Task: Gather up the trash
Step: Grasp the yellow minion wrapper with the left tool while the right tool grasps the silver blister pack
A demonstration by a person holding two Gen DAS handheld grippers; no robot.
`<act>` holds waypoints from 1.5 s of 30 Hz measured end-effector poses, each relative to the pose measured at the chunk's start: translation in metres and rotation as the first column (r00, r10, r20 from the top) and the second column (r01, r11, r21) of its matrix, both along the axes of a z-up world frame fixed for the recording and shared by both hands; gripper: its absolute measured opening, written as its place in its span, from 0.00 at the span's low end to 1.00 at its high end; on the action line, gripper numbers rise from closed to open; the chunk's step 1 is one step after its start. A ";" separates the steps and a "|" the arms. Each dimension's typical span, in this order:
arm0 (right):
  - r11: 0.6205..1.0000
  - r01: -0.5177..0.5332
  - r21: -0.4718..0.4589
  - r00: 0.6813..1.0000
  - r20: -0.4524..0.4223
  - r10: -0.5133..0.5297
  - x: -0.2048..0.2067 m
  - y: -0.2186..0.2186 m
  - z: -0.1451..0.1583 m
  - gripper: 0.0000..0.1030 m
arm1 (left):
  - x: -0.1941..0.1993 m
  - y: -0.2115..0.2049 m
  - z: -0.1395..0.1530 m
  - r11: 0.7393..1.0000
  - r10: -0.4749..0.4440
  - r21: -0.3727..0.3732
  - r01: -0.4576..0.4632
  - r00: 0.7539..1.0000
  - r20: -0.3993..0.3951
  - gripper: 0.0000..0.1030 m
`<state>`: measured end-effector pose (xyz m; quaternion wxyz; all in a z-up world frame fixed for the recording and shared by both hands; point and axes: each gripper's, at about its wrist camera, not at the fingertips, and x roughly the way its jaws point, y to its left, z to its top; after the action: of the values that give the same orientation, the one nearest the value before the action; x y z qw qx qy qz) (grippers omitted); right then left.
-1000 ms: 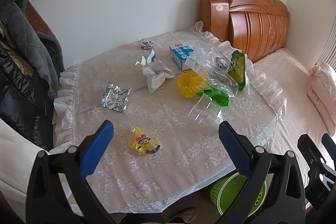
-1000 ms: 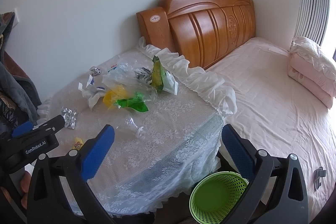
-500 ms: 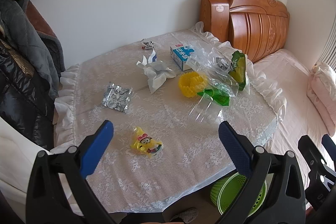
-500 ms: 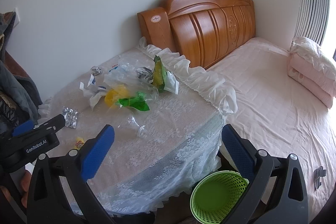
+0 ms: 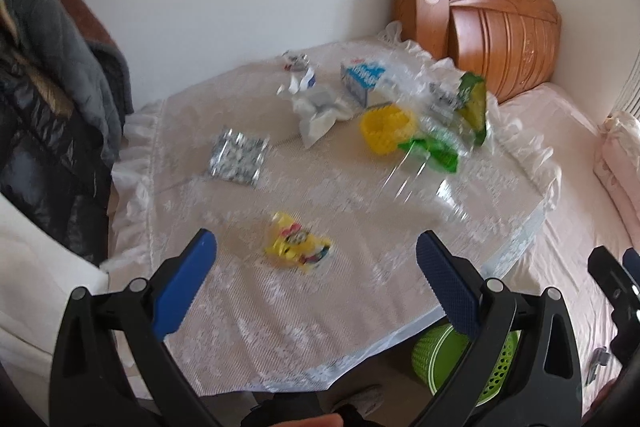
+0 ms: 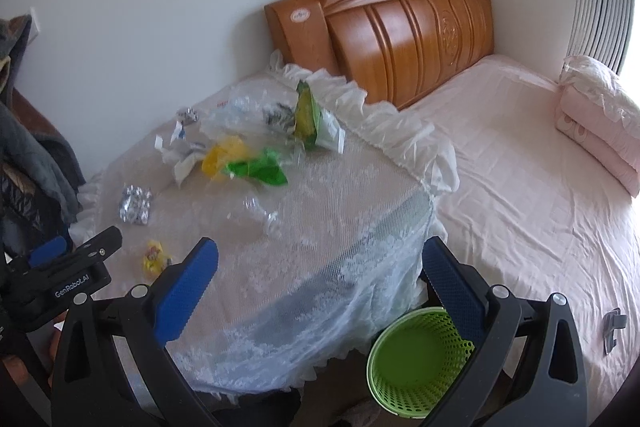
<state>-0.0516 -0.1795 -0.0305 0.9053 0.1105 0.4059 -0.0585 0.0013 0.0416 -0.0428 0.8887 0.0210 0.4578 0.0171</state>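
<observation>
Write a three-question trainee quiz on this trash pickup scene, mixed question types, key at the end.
1. True or false: the green basket sits on the table.
2. Which item lies nearest the left gripper? A) yellow cartoon wrapper B) blue and white carton C) silver foil packet
3. Fill in: both the left gripper and the right gripper are ____ and hold nothing.

Key: 1. False; it stands on the floor by the table's edge. 2. A. 3. open.

Right wrist view: trash on lace-covered table.
Right gripper jaws apart, empty; green basket at 5 o'clock.
</observation>
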 end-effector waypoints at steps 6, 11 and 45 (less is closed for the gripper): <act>0.999 -0.050 0.011 0.997 -0.061 0.051 -0.007 0.006 -0.028 0.98 | -0.018 0.030 -0.036 0.998 0.049 -0.028 -0.052 0.994 -0.098 0.93; 0.992 -0.114 0.044 0.986 -0.118 0.119 -0.007 0.015 -0.055 0.98 | -0.039 0.051 -0.059 0.993 0.106 -0.031 -0.112 0.983 -0.149 0.93; 0.982 -0.177 0.071 0.972 -0.144 0.185 0.062 0.072 -0.064 0.98 | 0.059 0.066 -0.108 0.999 -0.030 -0.021 0.027 0.988 -0.149 0.45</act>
<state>0.0101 -0.1072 -0.0941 0.8702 0.0945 0.4827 0.0279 0.0607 0.1075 -0.1509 0.8522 0.0205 0.5227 -0.0016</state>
